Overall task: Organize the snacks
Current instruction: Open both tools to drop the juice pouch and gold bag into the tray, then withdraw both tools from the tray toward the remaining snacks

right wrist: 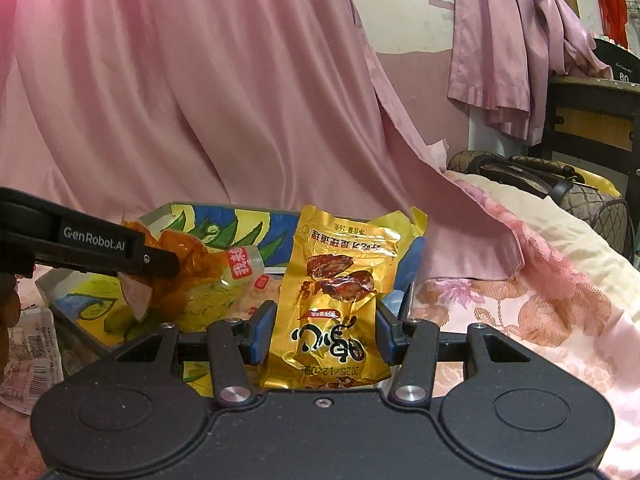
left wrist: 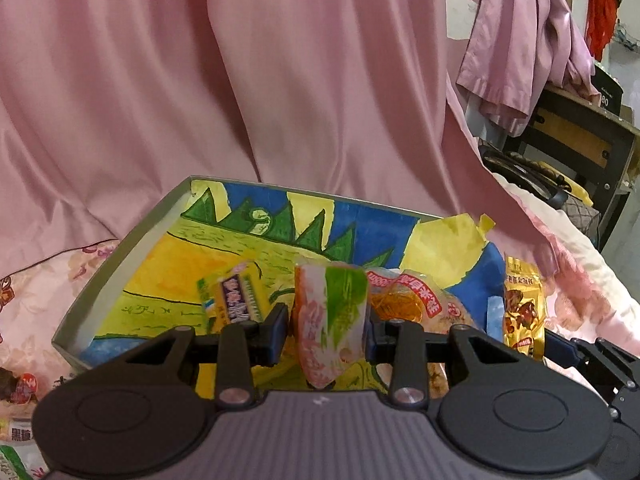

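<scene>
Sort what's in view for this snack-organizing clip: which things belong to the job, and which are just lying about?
Part of the job:
- painted box
- pink-green packet in the left hand-held gripper
- gold packet in the right hand-held gripper
- yellow packet and orange packet in the box

Lying about:
- pink curtain
- hanging clothes
- handbag
- floral bedding

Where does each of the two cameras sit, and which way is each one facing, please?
Left wrist: on the left gripper, looking along its fingers at a pink-and-green packet it clamps over the painted box; own fingers show.
Right wrist: on the right gripper, looking at the gold packet it clamps; own fingers show.
Shared: box, gold packet, pink curtain, and each view catches part of the other gripper.
</scene>
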`<state>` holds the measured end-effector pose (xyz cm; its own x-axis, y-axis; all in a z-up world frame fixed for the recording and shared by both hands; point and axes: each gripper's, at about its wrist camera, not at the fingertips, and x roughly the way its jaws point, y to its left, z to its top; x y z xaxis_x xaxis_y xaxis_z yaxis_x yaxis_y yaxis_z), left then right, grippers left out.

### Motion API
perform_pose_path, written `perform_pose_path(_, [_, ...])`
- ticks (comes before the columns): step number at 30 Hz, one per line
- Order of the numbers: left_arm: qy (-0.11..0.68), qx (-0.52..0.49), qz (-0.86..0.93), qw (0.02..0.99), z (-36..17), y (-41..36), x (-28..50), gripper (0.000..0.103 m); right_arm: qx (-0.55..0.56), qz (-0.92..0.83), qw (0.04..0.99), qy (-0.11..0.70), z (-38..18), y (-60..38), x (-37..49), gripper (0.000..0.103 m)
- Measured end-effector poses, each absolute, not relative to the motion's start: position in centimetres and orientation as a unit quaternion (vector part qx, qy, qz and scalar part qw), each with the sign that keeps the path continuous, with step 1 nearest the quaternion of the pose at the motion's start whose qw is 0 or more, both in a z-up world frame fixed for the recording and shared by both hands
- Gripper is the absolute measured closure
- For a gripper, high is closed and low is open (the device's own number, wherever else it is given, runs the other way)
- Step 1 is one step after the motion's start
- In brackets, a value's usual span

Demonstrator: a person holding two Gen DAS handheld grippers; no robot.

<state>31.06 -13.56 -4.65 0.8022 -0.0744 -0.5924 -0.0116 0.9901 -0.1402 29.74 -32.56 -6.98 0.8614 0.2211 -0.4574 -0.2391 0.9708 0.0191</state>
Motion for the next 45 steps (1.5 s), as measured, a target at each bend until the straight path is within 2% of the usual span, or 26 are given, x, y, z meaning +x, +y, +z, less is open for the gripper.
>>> perform_pose_path(31, [0.331,-0.061,-0.003,0.942,-5.5,-13.6,30.4,0.062,-0.010,0.117,0.961,0.250,-7.3,-32.6,30.3,0.044])
perform_pose_path(34, [0.328,-0.061,-0.003,0.943,-4.9,-13.4,30.0,0.054,-0.011,0.115,0.962,0.247,-7.2,-32.7,30.1,0.035])
perform_pose_path(36, [0.323,-0.062,-0.004,0.944,-4.5,-13.2,29.6,0.045,-0.011,0.114,0.963,0.243,-7.0,-32.7,29.9,0.031])
perform_pose_path(40, [0.315,-0.060,-0.003,0.947,-3.6,-12.9,28.9,0.036,-0.012,0.108,0.966,0.233,-6.4,-32.8,29.5,0.021])
perform_pose_path(45, [0.286,-0.051,0.014,0.957,-2.2,-12.2,27.3,0.014,0.000,0.095,0.972,0.215,-5.3,-33.3,28.9,0.008])
